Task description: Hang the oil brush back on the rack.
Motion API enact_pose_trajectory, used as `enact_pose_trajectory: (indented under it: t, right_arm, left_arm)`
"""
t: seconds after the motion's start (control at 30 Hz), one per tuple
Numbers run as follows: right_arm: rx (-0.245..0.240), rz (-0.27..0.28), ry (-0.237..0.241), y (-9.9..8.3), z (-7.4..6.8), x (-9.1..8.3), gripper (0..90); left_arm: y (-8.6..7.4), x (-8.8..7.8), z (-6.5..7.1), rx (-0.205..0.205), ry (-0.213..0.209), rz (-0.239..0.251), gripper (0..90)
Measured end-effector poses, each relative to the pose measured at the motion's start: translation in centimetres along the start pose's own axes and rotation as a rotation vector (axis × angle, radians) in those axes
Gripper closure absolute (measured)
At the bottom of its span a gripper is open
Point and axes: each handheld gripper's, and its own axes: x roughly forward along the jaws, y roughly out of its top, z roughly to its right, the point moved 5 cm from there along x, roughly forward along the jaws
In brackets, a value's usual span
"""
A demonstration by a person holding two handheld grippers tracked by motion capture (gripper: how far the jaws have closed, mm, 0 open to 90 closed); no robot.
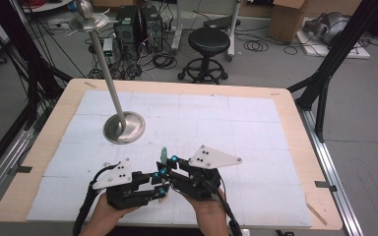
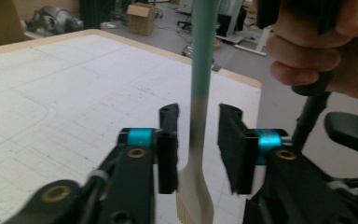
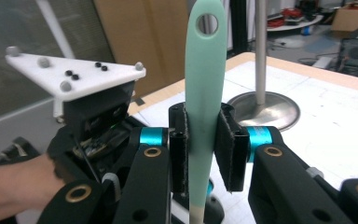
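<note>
Brush (image 3: 204,88) stands upright at the table's (image 1: 256,123) 6 o'clock edge, your right claw (image 3: 204,149) clamped on its green handle, while your left claw (image 2: 198,140) brackets its neck, parted and untouching.

Even, diffuse overhead light fills the room; the white gridded mat on the wooden surface (image 1: 256,128) reads bright, with only faint shadows. The polished round steel stand base (image 1: 124,127) carries soft glare. In the left gripper view the mint-green and cream plastic brush handle (image 2: 200,70) is blurred, the background soft. The right gripper view is sharper up close, hazy behind.
</note>
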Motion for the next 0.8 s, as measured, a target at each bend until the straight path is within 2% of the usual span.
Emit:
enact_pose_trajectory:
  t: [0.07, 0.17, 0.2, 0.23, 0.3, 0.33, 0.4, 0.43, 0.47, 0.5, 0.57, 0.6, 0.8]
  right_arm:
    - [-0.002, 0.01, 0.018, 0.1, 0.2, -0.3, 76.5]
    - [-0.011, 0.022, 0.082, 0.2, 0.3, -0.7, 76.6]
    - [-0.023, 0.021, 0.11, 0.2, 0.3, -0.8, 76.6]
    - [-0.042, 0.022, 0.166, 0.3, 0.3, -0.9, 76.5]
    - [-0.06, 0.016, 0.222, 0.2, 0.3, -0.9, 76.6]
    - [-0.06, 0.016, 0.222, 0.2, 0.3, -0.9, 76.6]
    - [-0.079, 0.021, 0.284, 0.1, 0.4, -0.9, 76.6]
    - [-0.084, 0.024, 0.346, 0.0, 0.4, -0.9, 76.6]
    - [-0.086, 0.026, 0.365, 0.0, 0.5, -0.9, 76.6]
    - [-0.086, 0.026, 0.365, 0.0, 0.5, -0.9, 76.6]
    - [-0.091, 0.045, 0.44, -0.1, 0.7, -0.9, 76.5]
    - [-0.091, 0.045, 0.44, -0.1, 0.7, -0.9, 76.5]
    - [-0.104, 0.068, 0.549, -0.3, 0.7, -0.9, 76.5]
  left_arm:
    - [0.1, -0.3, -0.1, -0.004, -0.027, 0.001, 60.3]
    - [0.2, -0.6, 0.0, 0.001, -0.088, 0.01, 54.8]
    - [0.2, -0.7, 0.2, 0.0, -0.11, 0.017, 53.3]
    - [0.3, -0.8, 0.4, 0.003, -0.149, 0.027, 52.6]
    - [0.3, -0.9, 0.4, 0.006, -0.163, 0.029, 52.0]
    - [0.3, -0.9, 0.5, 0.006, -0.173, 0.033, 52.0]
    - [0.3, -0.9, 0.6, 0.006, -0.197, 0.036, 51.8]
    - [0.3, -1.0, 0.7, 0.006, -0.214, 0.038, 52.0]
    - [0.3, -1.0, 0.8, 0.009, -0.228, 0.039, 52.1]
    - [0.4, -1.1, 0.8, 0.01, -0.235, 0.046, 52.1]
    - [0.4, -1.1, 0.9, 0.009, -0.256, 0.048, 53.0]
    - [0.3, -1.1, 1.0, 0.014, -0.261, 0.045, 53.0]
    - [0.1, -1.0, 1.4, 0.033, -0.307, 0.033, 61.4]
